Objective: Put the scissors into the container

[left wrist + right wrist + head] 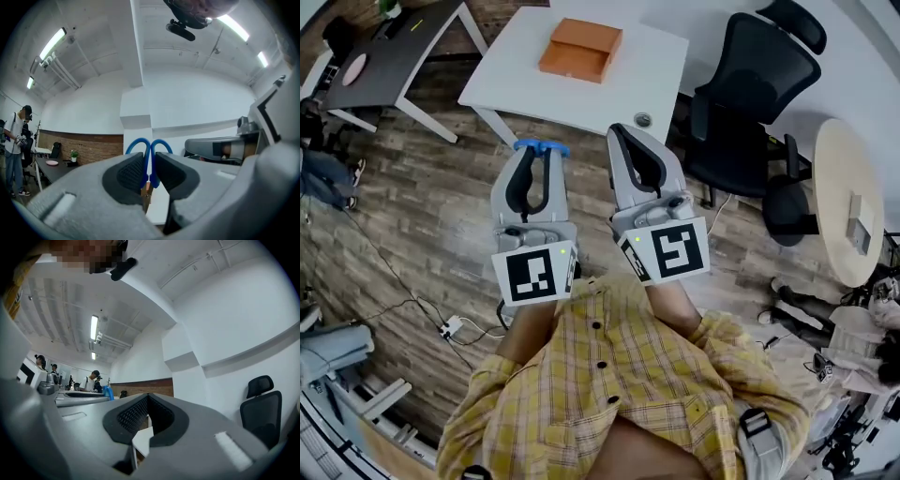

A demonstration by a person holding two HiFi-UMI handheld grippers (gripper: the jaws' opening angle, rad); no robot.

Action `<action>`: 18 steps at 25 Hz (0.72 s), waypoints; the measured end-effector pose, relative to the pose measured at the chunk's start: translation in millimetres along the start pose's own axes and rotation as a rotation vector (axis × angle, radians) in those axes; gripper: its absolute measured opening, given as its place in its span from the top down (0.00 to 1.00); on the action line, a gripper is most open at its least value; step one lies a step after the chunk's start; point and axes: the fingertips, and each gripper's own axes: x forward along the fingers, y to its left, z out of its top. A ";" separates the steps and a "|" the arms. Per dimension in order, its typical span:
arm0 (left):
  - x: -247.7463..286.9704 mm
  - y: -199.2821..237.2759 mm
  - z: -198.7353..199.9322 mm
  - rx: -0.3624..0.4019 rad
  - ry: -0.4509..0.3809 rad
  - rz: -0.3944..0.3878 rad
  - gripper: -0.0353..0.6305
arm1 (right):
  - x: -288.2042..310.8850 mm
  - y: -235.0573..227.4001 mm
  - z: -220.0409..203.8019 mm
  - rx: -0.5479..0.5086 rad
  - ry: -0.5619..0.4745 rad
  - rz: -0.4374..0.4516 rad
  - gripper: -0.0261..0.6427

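Scissors [542, 146], blue handles. They are pinched in the left gripper [540, 161], whose jaws press on them just below the handle loops. The loops poke out past the tips; the blades run back between the jaws, mostly hidden. They hang in the air short of the white table [647, 70], over the wood floor [422, 197] on the table's near side.

Right gripper [630, 141] is alongside, also short of the table, jaws pressed together on nothing.

Container [580, 49], an orange box, lies on the table toward its far edge, well apart from the scissors. Black chair [750, 84] stands at the table's right.

Step, as I read it: the carry. The scissors are in hand and the drop is not begun. The next move calls for a reach across the table's near edge to bring the scissors above the box, then spreading the jaws. I cannot tell whether the box is open on top; the free gripper may have to steady or open it.
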 end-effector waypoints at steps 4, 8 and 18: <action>29.1 25.2 -1.9 -0.003 0.006 -0.046 0.82 | 37.6 2.3 -7.1 -0.004 0.010 -0.030 0.95; 55.8 50.3 -6.7 -0.001 0.014 -0.088 0.82 | 70.6 0.4 -12.3 -0.017 0.018 -0.069 0.95; 103.8 93.6 -14.0 -0.038 0.021 -0.196 0.82 | 137.3 -0.3 -31.9 -0.033 0.063 -0.157 0.95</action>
